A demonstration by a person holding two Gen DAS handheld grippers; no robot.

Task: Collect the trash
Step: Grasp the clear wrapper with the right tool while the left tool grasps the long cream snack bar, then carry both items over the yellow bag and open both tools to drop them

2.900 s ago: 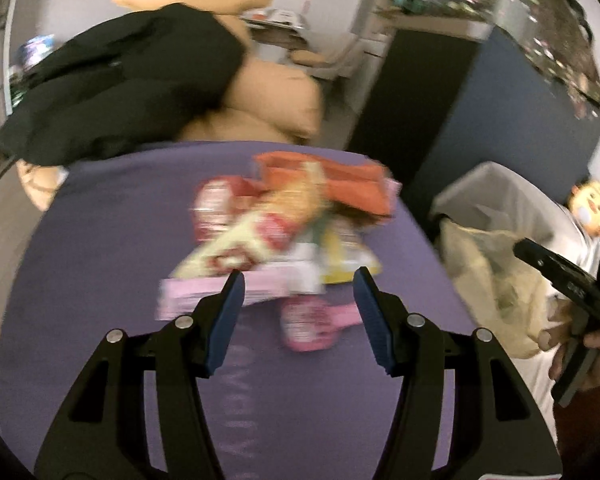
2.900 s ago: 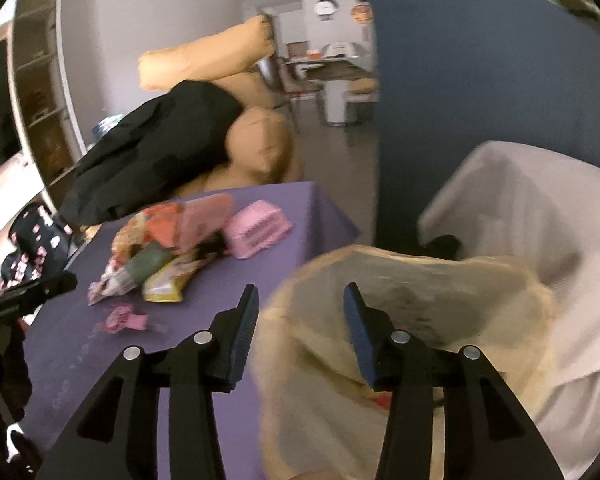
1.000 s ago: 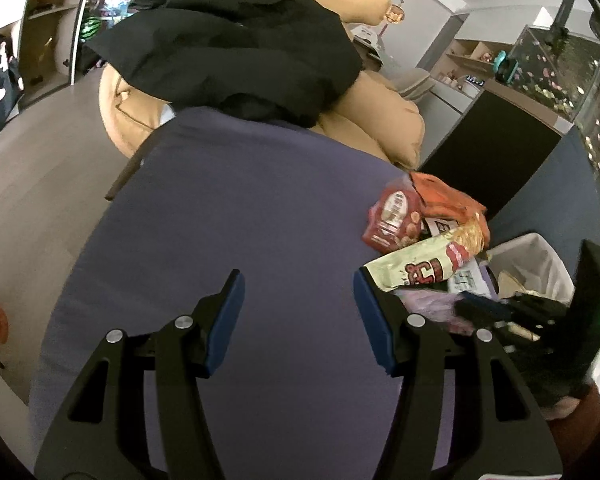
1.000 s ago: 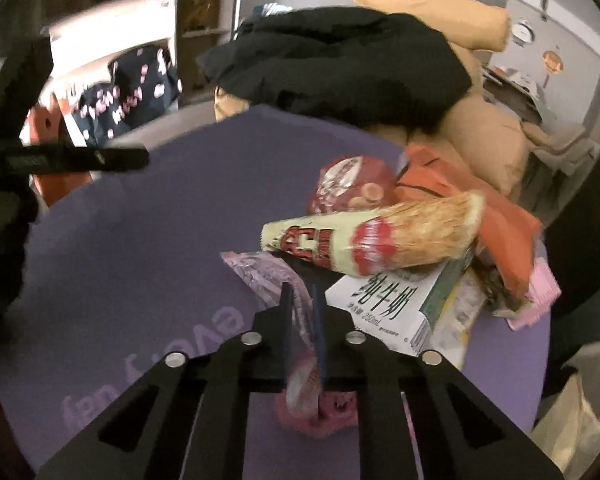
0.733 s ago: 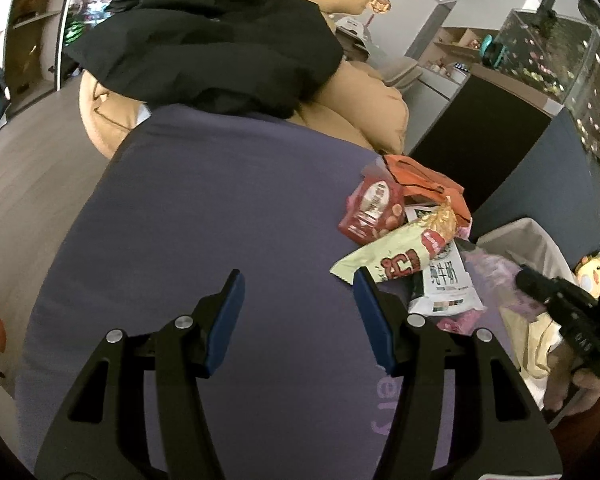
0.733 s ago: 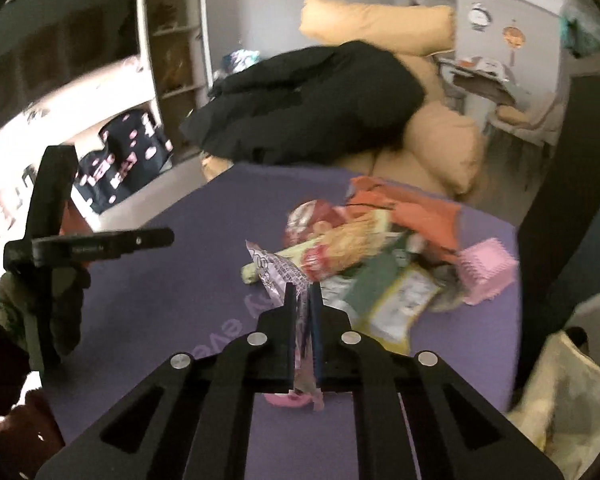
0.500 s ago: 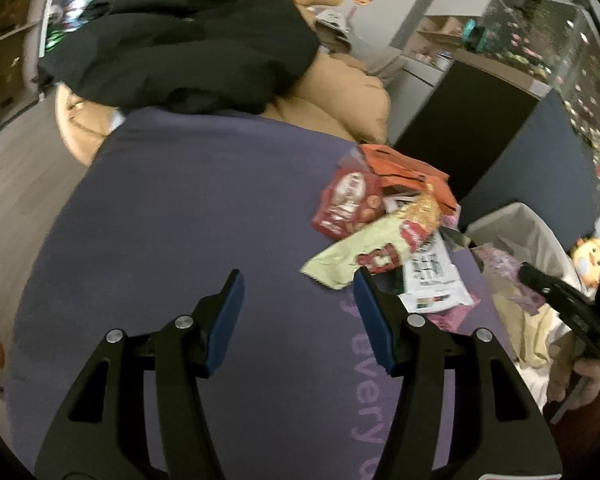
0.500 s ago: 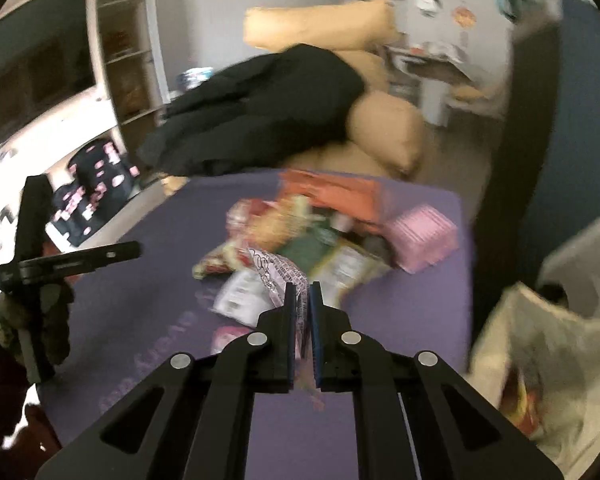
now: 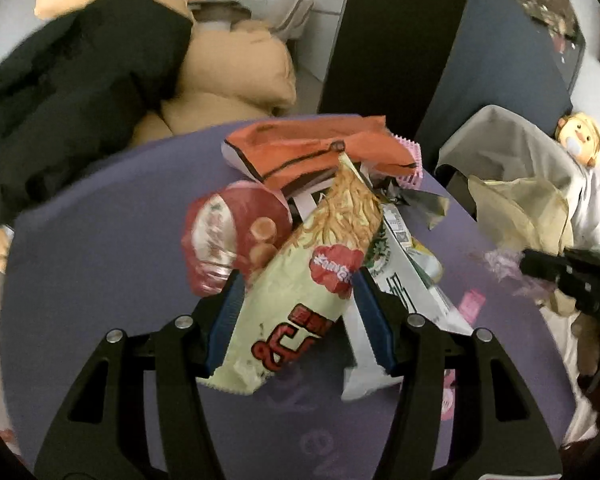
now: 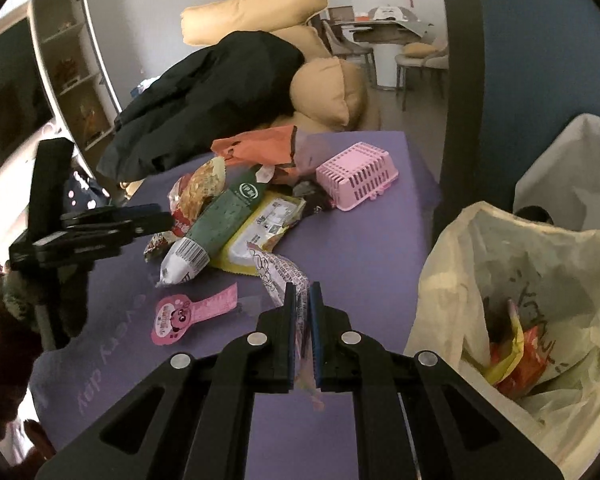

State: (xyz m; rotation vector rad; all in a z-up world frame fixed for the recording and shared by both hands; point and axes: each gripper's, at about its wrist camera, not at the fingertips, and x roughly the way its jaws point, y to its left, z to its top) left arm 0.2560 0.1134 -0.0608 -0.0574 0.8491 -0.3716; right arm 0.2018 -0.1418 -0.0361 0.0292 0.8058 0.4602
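Nearest the right wrist camera, right gripper (image 10: 301,308) is pinched nearly closed on a thin crinkled pink wrapper (image 10: 278,270), which sticks up past the fingertips and hangs a little below them. Beside it to the right: the pale plastic trash bag (image 10: 476,264), mouth open, red and yellow wrappers already at the bottom. Judged step: carry the wrapper over the bag mouth and let go. Do it well by getting the tips clearly past the near rim before opening; the film is light and could cling to a pad or drift onto the cloth.

Left gripper (image 9: 296,312) stands with jaws roughly mid-width, straddling the pale green noodle-snack packet (image 9: 300,312); blue pads sit either side of it, no squeeze visible, so nothing is held. Closing across the packet's middle should lift it alone; the white carton (image 9: 404,280) lies under its right edge and could get caught.

Further out on the purple tablecloth (image 10: 360,240): a pink peel-off lid (image 10: 188,312) lying loose, a red snack bag (image 9: 228,236), an orange bag (image 9: 312,152) at the back of the heap, and a pink basket (image 10: 356,176) on its side.

Beyond: tan cushions (image 10: 328,92) with a black jacket (image 10: 212,96) draped over them.
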